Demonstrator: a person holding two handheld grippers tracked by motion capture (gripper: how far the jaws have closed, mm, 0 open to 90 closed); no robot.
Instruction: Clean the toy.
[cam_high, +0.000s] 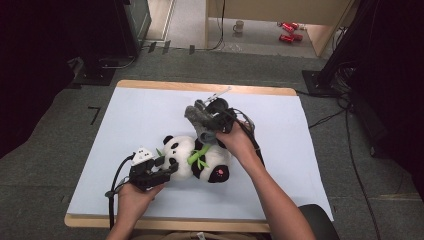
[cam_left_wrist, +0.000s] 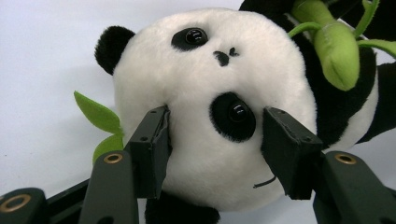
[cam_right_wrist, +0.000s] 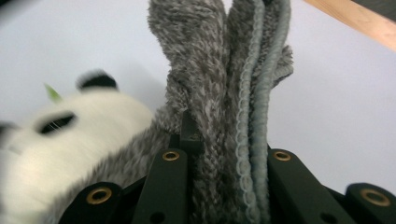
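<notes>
The left tool (cam_left_wrist: 215, 140) has its two black jaws either side of the plush panda's head (cam_left_wrist: 210, 107), pressing into the white fur at the cheeks, one jaw just beside the lower black eye patch. The head lies turned sideways, a black ear (cam_left_wrist: 111, 46) at the upper left and the small stitched nose near the top. A green bamboo stalk (cam_left_wrist: 334, 51) rests against the black-and-white body at the upper right. Two green leaves (cam_left_wrist: 100, 116) stick out behind the head, over the pale worktop (cam_left_wrist: 42, 93)

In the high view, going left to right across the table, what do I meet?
Left gripper on the head of the black-and-white plush panda → green plush bamboo stalk → right gripper clamping the grey fuzzy knitted cloth.
</notes>
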